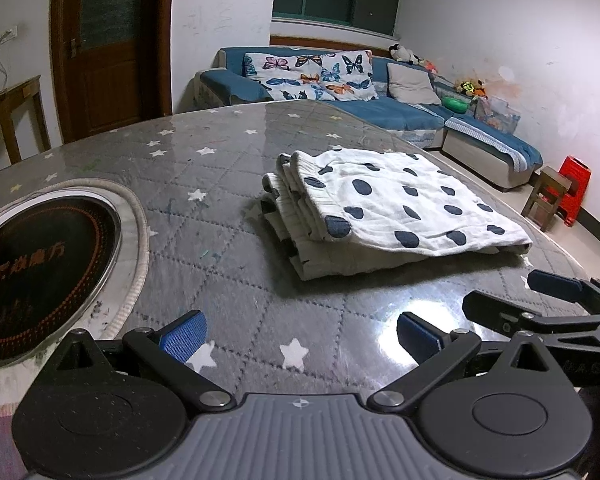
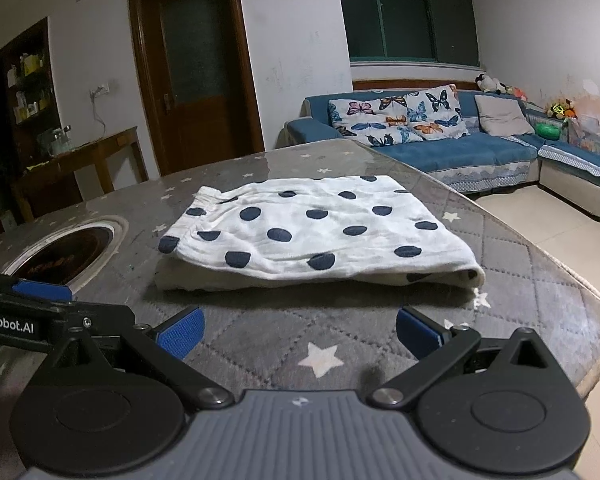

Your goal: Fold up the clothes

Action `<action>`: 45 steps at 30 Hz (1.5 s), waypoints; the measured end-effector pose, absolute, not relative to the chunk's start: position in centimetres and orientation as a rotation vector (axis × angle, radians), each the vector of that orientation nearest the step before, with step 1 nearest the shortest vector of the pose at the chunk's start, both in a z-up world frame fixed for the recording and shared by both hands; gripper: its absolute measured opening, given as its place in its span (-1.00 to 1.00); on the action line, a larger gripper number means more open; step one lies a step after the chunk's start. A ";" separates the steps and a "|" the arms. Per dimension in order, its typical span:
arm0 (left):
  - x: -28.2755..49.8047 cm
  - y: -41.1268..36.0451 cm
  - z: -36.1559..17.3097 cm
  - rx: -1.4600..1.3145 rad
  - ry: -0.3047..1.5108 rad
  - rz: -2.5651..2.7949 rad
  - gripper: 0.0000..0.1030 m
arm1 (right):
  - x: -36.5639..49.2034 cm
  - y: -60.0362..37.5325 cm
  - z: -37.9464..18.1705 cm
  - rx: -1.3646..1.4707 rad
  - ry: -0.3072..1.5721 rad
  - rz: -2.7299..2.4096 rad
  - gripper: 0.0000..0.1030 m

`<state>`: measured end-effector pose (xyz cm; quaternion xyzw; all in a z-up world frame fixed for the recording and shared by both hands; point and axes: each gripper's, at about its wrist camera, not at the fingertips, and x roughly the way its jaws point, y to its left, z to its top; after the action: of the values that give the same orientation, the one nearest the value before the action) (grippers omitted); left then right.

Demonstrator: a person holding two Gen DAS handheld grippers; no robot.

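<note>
Both tongs open & empty, garment looks folded.
Left gripper [image 1: 300,340] & right gripper [image 2: 300,334] hover side by side w/ jaws spread, just short of the polka-dot garment [image 2: 312,232], which lies as a neat layered stack on the star-print table [image 2: 260,356] near the inset cooktop [image 1: 40,272]. Fold prob. done; at most a tidy-up left.

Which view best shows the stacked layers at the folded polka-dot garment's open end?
The left wrist view: the polka-dot garment shows its ribbed edges fanned in separate layers at the left end. The right wrist view shows the same garment mostly from its folded front edge, with that end largely foreshortened.
</note>
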<state>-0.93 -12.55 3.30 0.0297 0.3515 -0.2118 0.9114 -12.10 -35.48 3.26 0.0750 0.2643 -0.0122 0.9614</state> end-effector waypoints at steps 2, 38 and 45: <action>-1.1 -12.5 3.3 0.058 0.724 -0.435 1.00 | -12.3 -35.3 3.2 0.149 0.538 -0.021 1.00; -3.9 -11.9 3.4 0.053 0.709 -0.429 1.00 | -14.3 -34.4 3.4 0.156 0.520 -0.010 1.00; -4.0 -11.9 3.4 0.054 0.708 -0.430 1.00 | -14.4 -34.5 3.3 0.163 0.520 -0.011 1.00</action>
<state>-4.00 -11.88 3.44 0.0263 0.3439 -0.2088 0.9151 -14.37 -34.46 3.31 0.0807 0.2567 -0.0054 0.9631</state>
